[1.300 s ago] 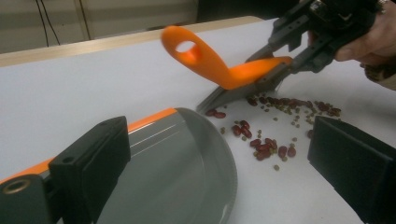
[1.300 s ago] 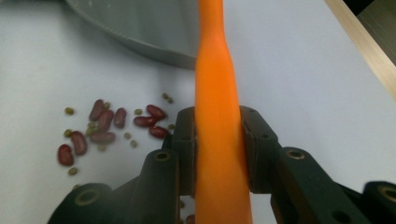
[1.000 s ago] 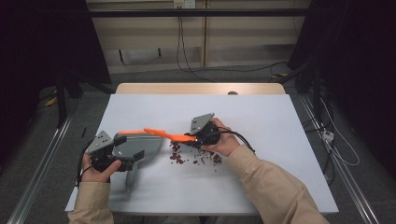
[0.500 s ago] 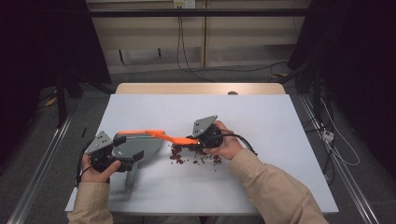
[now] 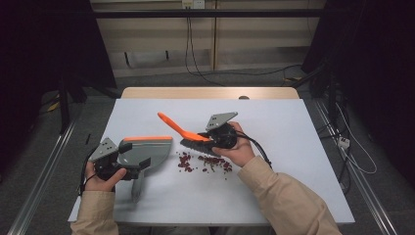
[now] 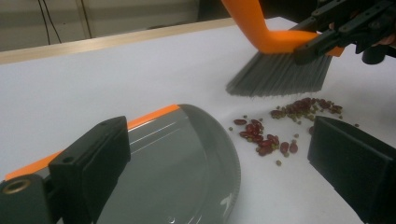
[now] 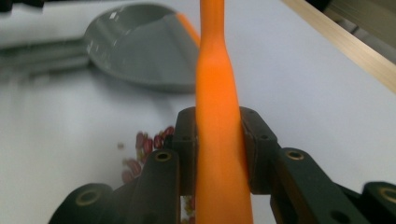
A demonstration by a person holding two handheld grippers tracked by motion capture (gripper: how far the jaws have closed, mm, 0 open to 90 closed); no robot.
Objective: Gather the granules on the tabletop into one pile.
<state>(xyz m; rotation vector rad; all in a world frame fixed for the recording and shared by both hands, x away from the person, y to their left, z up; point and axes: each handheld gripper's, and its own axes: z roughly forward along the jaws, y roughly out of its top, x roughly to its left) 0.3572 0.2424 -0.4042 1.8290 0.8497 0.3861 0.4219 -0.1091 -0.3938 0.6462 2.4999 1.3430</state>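
1. The brush (image 5: 188,136) in the right gripper (image 5: 215,138) has swung: its orange handle, earlier lying over the dustpan (image 5: 144,152), now angles up and away from it.
2. Its bristles now sit just behind the beans (image 5: 205,163), clear of the dustpan.

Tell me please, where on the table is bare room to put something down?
Free: the far strip of the table behind the brush, the whole right part beyond the right tongs, and the near edge between the sleeves. Crowded: the middle, where the dustpan, the beans and the brush sit close.
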